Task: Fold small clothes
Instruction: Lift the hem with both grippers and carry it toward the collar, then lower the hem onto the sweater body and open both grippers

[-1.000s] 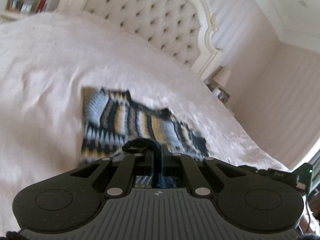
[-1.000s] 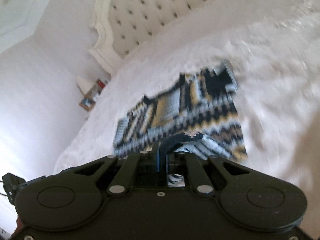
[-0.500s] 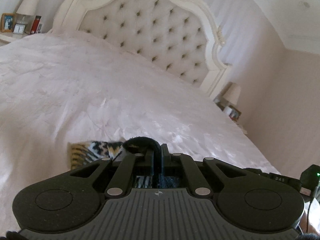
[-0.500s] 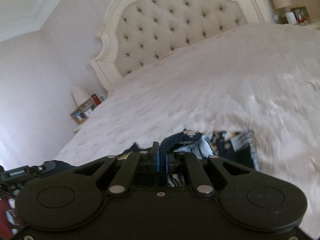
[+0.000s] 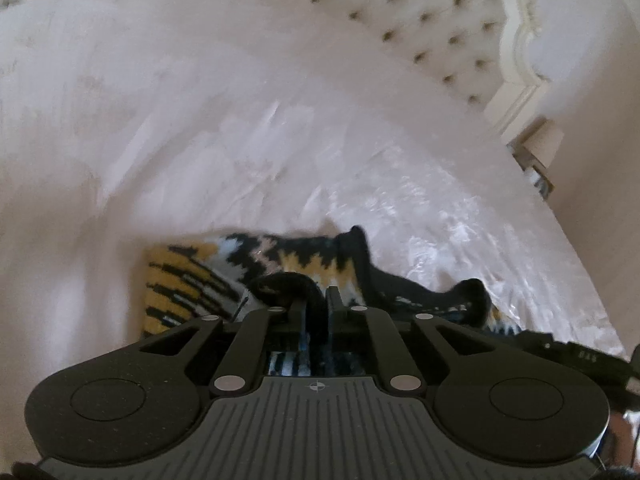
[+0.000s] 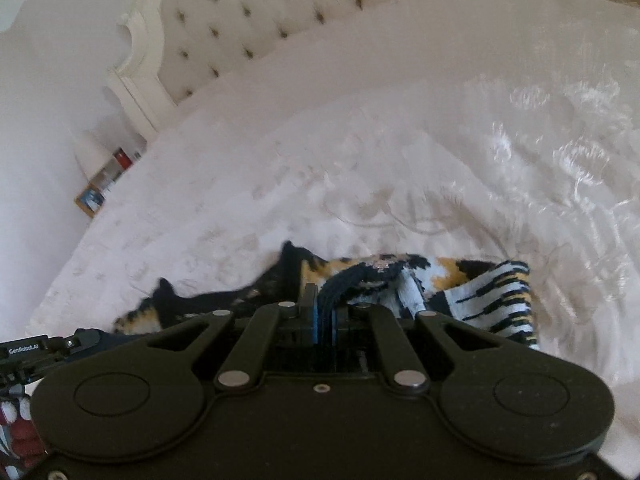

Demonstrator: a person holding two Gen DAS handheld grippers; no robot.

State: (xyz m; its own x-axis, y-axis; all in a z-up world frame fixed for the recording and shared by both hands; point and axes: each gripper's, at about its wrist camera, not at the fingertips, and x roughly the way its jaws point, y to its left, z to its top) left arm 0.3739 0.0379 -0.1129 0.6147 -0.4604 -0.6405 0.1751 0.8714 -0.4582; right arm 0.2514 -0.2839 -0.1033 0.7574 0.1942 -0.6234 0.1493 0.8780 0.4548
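A small knitted garment (image 5: 224,272) in black, mustard, pale blue and white zigzag bands lies bunched on the white bedspread (image 5: 240,140), just ahead of both grippers. My left gripper (image 5: 316,300) is shut on a dark edge of it. My right gripper (image 6: 324,304) is shut on another dark ribbed edge of the same garment (image 6: 492,300). The cloth sags between the two grips, and its near part is hidden under the gripper bodies.
A tufted cream headboard (image 6: 256,12) stands at the far end of the bed. A bedside table with a lamp (image 5: 540,148) and small items stands beside it, and another with a frame (image 6: 90,200) shows in the right wrist view.
A second ago the garment hung spread out below both grippers. Both have since swung up and come down toward the bed, and the garment now lies bunched close ahead.
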